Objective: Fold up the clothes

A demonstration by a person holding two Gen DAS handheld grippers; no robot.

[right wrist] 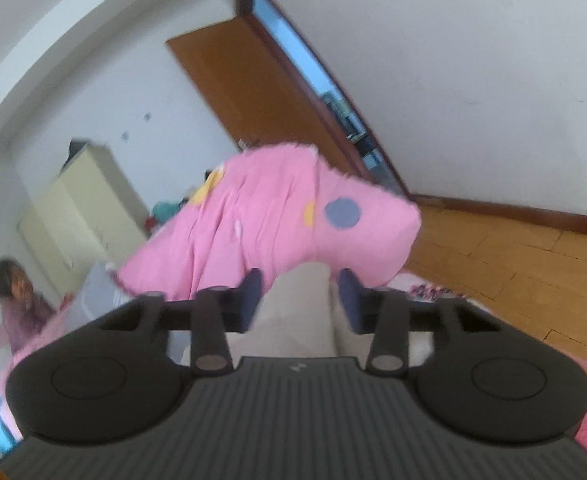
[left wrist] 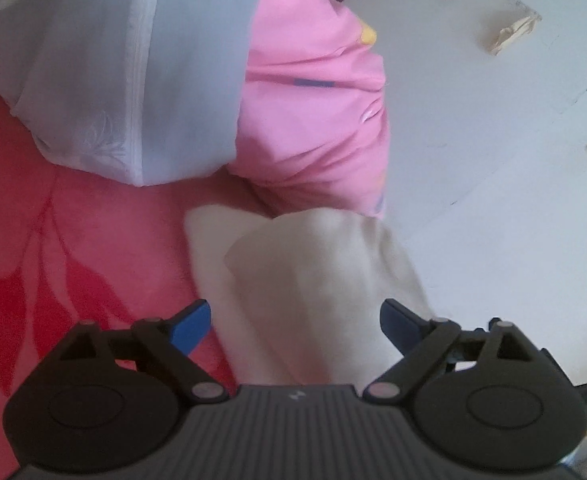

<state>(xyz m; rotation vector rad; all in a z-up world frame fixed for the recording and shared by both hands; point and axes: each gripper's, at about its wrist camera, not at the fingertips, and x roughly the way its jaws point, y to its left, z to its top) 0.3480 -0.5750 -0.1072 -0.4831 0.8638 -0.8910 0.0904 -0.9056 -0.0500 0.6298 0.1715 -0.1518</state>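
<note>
We see the cream garment (left wrist: 313, 280) running lengthwise ahead between our wide-open left tongs (left wrist: 295, 324), while our right tongs (right wrist: 299, 300) pinch it.

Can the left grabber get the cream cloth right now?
Probably yes. The left gripper is open wide, and the cream cloth lies right ahead between its blue fingers on the red bedspread, with nothing in front of it.

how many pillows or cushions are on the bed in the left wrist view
2: a pale grey-white pillow at upper left, and a pink pillow right beside it toward the wall. Others may lie outside the view.
</note>
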